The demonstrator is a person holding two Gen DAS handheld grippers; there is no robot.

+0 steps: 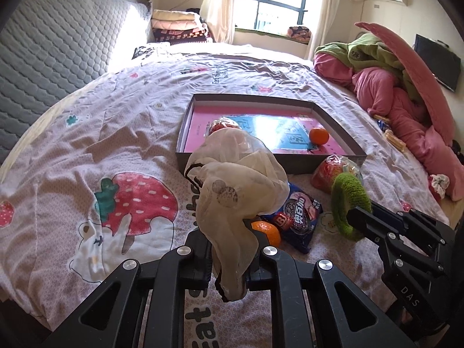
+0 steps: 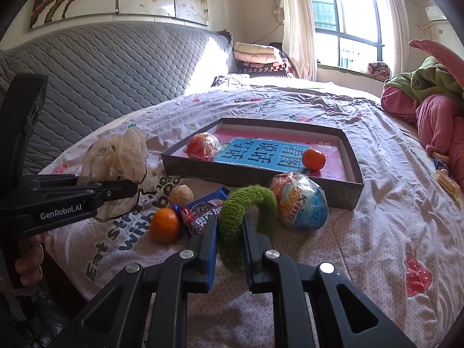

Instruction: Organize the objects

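My left gripper point(image 1: 232, 249) is shut on a crumpled cream cloth point(image 1: 235, 179), lifted over the bed; the same cloth point(image 2: 116, 156) shows in the right wrist view at the left gripper point(image 2: 130, 187) tips. My right gripper point(image 2: 230, 232) is shut on a green knitted ring point(image 2: 246, 217), also seen at the right in the left wrist view as the green ring point(image 1: 348, 200). A shallow grey box point(image 2: 261, 174) holds an orange point(image 2: 313, 159) and a wrapped red ball point(image 2: 202, 146). On the sheet lie another orange point(image 2: 165, 225), a blue snack packet point(image 2: 200, 211), a walnut point(image 2: 181, 195) and a wrapped egg toy point(image 2: 300, 200).
The grey box point(image 1: 185, 133) lies mid-bed on a strawberry-print sheet point(image 1: 87, 145). A quilted grey headboard point(image 2: 101, 69) stands at the left. Pink and green bedding point(image 1: 391, 87) is piled at the right. Small snack packs point(image 2: 446, 179) lie beside that pile.
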